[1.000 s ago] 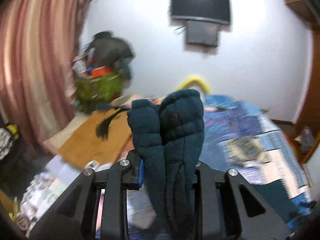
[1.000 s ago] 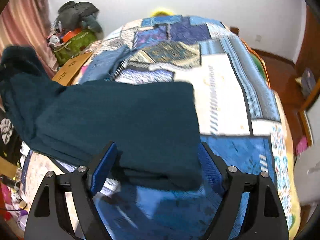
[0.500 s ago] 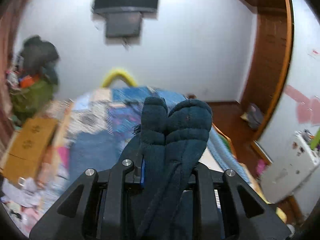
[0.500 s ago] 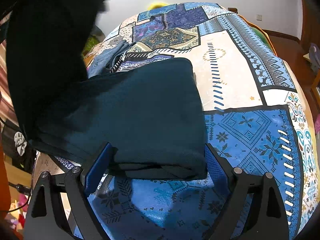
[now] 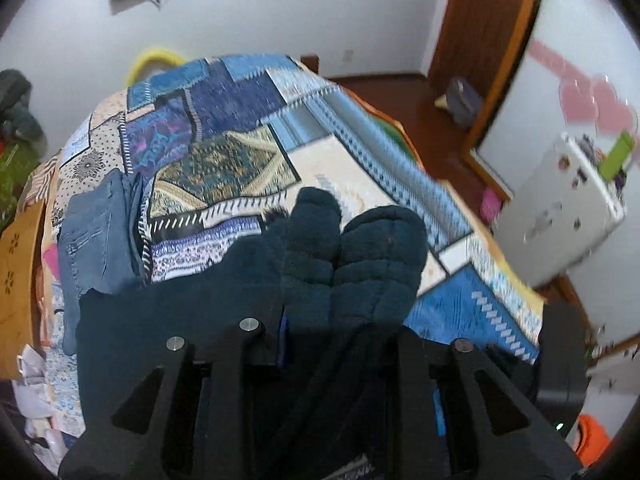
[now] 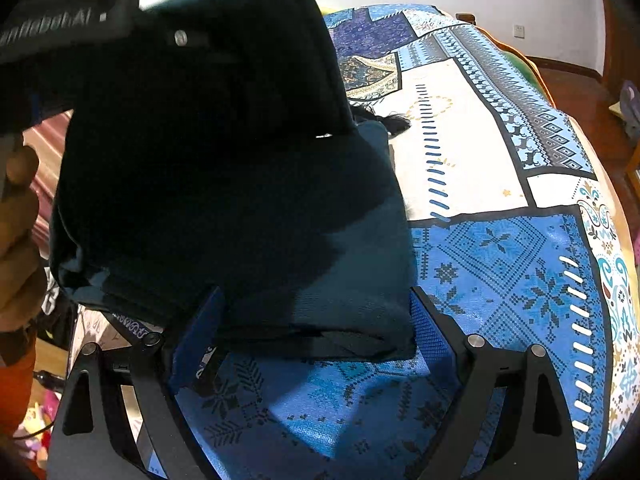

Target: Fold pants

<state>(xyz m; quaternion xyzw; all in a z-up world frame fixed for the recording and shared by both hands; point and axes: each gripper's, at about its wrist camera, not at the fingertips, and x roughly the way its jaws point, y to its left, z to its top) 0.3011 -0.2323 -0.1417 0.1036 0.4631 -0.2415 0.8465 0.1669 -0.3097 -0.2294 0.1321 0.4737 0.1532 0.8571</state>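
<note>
While the left gripper [image 5: 352, 332] is clenched on a bunched end of the dark teal fleece pants [image 5: 352, 248], two rounded lobes of cloth bulge out ahead of its jaws, and the rest of the garment hangs down to the folded part lying on the patchwork bedspread in blue, cream and gold [image 5: 360, 168]. From the right wrist view that folded part [image 6: 352, 256] lies near the front edge of the bed, toward the front left corner, with the carried end held above it and the left gripper's black body [image 6: 68, 28] and the person's hand [image 6: 16, 216] at the left. The right gripper [image 6: 316, 336] is released, its jaws spread wide to either side of the folded part's near edge, and whether they touch the cloth I cannot tell.

Judging from this, the main risk is the thick fleece slipping or springing: a bunched hold like this may let one layer slide free, so the end drops crooked. If the end is laid down off line, the fold will sit skewed across the lower layers. With nothing visibly pinning the base, dragging the upper layer could pull the folded part toward the bed's left edge. A folded pair of blue denim jeans [image 5: 100, 232] lies near the left edge and could be snagged
</note>
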